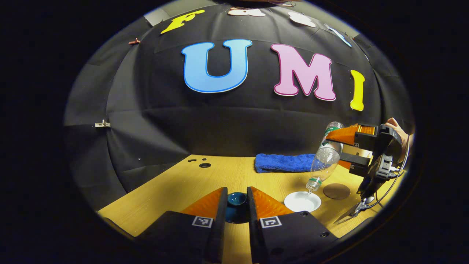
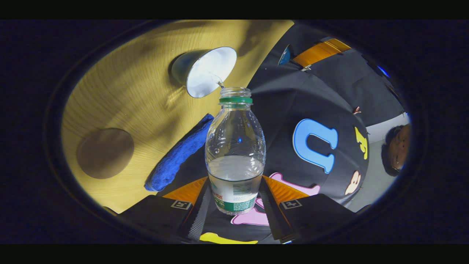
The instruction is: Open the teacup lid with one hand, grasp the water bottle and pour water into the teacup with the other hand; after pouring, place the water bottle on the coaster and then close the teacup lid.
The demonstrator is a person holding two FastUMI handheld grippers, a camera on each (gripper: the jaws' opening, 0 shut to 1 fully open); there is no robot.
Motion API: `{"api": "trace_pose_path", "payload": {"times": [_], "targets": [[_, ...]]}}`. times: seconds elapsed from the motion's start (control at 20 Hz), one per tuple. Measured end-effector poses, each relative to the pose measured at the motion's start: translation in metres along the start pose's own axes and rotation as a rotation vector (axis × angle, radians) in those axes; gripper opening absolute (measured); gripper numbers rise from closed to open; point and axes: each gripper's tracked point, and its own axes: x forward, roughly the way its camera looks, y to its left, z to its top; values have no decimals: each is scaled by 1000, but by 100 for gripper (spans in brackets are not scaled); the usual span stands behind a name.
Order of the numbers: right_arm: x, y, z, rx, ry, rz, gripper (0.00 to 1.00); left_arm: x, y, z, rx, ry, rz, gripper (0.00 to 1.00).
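Right now the teacup stands open on the desk, white inside, ahead and to the right of the left jaws. Above it the water bottle is tipped neck-down, its mouth just over the cup, and in the right gripper view a thin stream runs from the bottle mouth into the cup. So the step in hand looks like the pour itself.

The right gripper has its jaws closed on the lower body of the bottle, one finger on each side near the label; water has collected toward the held end, so the tilt is shallow. To pour well, keep the mouth centred over the cup rim and raise the base slowly, so the stream stays thin and does not overshoot onto the desk. A firm hold matters, since a smooth plastic bottle could turn between the fingers as the water shifts.

The left gripper holds a dark blue lid between its jaws, which press it from both sides, low over the desk and apart from the cup. Holding it there, clear of the stream, seems wise.

Beyond the cup lies the round brown coaster, just right of it, where the bottle should go afterwards. A blue towel lies farther back.
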Motion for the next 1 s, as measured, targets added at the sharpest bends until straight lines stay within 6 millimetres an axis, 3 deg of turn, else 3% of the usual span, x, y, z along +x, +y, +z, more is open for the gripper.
{"api": "trace_pose_path", "payload": {"times": [0.3,0.35,0.65,0.8,1.0], "targets": [[3,-11,4,-95,-72,-87,73,-3,4,0,-1,0,1,32],[2,-11,5,-101,-74,-96,73,-3,5,0,-1,0,2,29],[1,-16,5,-133,-80,-151,73,-6,4,5,0,-11,-2,32],[-2,-4,6,-36,-56,-60,73,-9,4,5,-1,-12,-4,32],[-8,18,8,224,12,73,73,-11,4,5,-2,-9,-7,32]]}}
